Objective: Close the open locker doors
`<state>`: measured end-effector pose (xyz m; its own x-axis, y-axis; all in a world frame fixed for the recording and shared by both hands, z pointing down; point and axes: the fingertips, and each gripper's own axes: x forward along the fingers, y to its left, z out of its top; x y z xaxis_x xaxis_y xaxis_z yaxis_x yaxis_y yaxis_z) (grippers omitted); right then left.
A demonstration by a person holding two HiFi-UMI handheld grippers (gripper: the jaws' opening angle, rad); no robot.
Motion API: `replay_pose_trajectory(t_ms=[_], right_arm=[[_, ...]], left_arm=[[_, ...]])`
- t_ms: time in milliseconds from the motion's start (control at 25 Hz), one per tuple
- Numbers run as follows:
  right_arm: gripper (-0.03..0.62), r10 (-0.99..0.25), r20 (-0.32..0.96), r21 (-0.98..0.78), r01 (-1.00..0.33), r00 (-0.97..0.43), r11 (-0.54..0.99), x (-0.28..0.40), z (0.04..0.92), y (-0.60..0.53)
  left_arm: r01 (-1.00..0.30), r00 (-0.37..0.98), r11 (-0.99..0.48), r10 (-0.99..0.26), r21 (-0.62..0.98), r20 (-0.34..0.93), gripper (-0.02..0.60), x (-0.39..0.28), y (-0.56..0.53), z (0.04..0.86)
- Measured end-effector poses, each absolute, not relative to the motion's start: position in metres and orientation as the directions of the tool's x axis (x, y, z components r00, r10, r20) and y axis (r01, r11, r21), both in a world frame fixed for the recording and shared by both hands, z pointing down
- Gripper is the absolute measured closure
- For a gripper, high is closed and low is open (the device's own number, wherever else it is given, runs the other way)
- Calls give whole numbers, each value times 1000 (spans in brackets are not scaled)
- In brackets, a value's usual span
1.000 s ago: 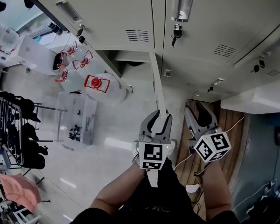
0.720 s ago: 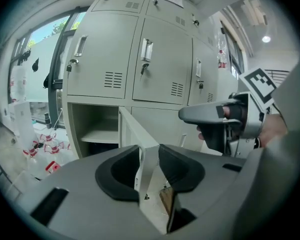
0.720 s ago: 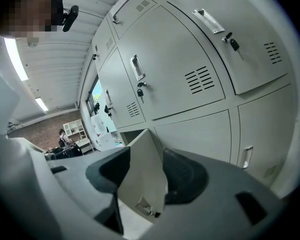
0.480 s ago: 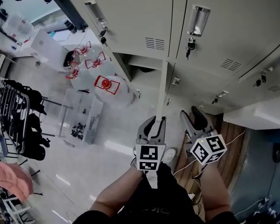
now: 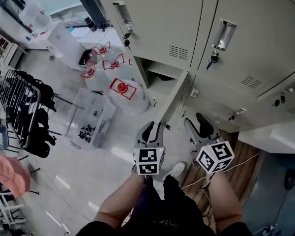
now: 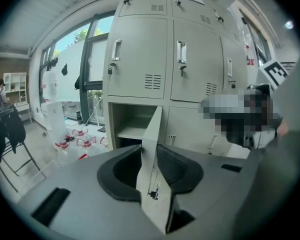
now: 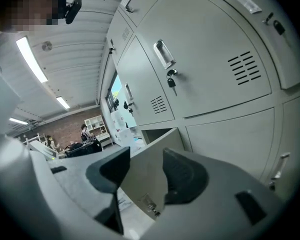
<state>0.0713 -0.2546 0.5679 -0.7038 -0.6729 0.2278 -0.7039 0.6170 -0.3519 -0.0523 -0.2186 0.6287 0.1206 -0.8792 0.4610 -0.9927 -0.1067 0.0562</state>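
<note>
Closing your left gripper (image 5: 155, 126) on the free edge of the open locker door (image 5: 175, 98).
Your left jaws are coming together with the door's thin edge upright between them, and in the left gripper view both pads (image 6: 121, 170) meet its faces. The door stands swung out from the lower row of the grey lockers (image 5: 246, 43), edge-on to you, with its open compartment (image 5: 160, 69) and inner shelf (image 6: 132, 132) behind it on the left. Your right gripper (image 5: 196, 122) hangs just beside the door on its right side, jaws apart and gripping nothing; the door panel only shows beyond their gap. Water jugs (image 5: 122, 87) with red caps stand on the floor (image 5: 118, 149) left of the lockers.
</note>
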Motion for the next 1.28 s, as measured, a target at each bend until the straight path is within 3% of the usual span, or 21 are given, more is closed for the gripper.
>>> replay_pose_trajectory(t_ms=[440, 1280], right_arm=[[405, -624, 210, -360, -653, -753, 667, 29, 560, -265], [405, -732, 254, -347, -766, -632, 542, -47, 568, -318]], left_arm=[[-1000, 0, 5, -885, 9, 466, 480, -116, -243, 620], [-990, 141, -124, -882, 67, 450, 480, -182, -337, 616]])
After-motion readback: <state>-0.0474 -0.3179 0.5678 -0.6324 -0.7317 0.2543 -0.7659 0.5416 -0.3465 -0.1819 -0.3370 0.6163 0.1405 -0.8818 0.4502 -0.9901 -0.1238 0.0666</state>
